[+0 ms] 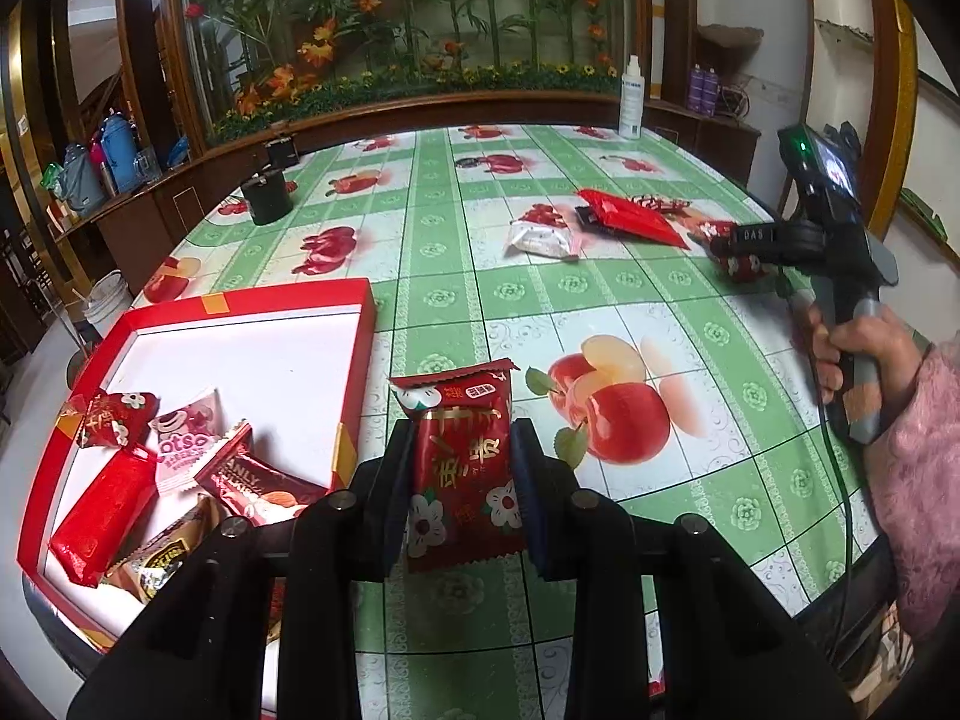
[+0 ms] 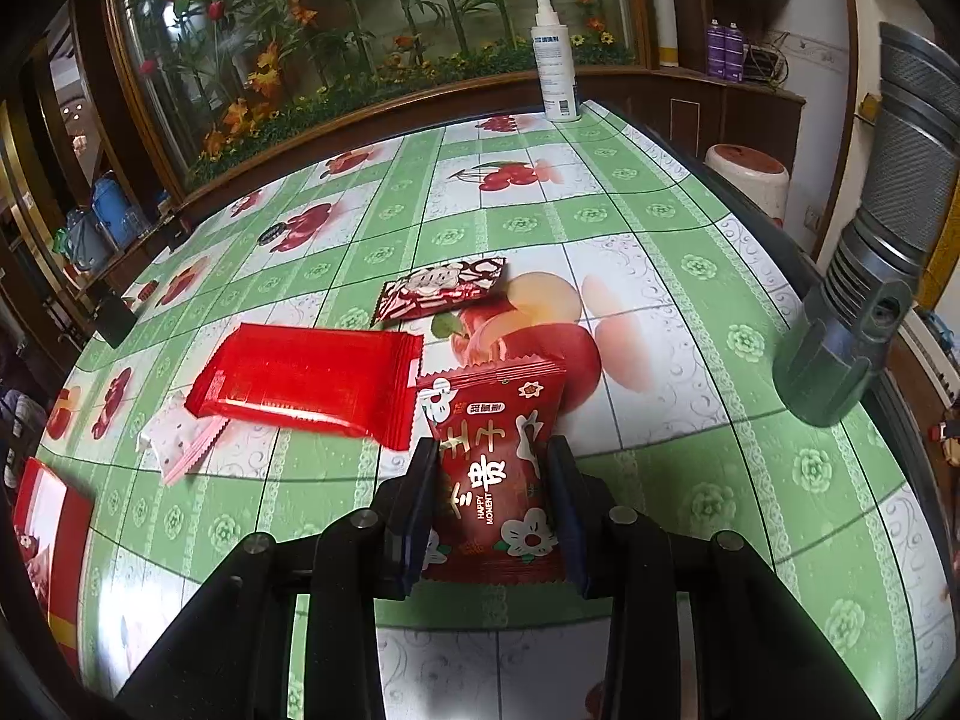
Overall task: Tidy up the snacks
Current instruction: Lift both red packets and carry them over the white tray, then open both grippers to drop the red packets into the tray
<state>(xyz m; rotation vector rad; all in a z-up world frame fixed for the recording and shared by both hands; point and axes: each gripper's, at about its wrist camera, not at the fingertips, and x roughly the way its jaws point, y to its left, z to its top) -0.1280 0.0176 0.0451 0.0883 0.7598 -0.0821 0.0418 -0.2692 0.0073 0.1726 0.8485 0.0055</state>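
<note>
You've got a dark red snack packet pinched in each gripper: left gripper [image 1: 461, 468] beside the red box [image 1: 360, 354], right gripper [image 2: 493, 480] over the tabletop's [image 2: 690, 324] right side. About five snacks [image 1: 180, 468] sit in the box's near corner; I'd call it roughly halfway, with the long red packet [image 2: 306, 384], patterned packet [image 2: 441, 288] and white packet [image 2: 177, 438] left out.

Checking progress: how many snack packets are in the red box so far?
5 visible in the red box, clustered in its near corner: floral red, pink, plain red, brown, gold-black. The left gripper may hide more.
</note>
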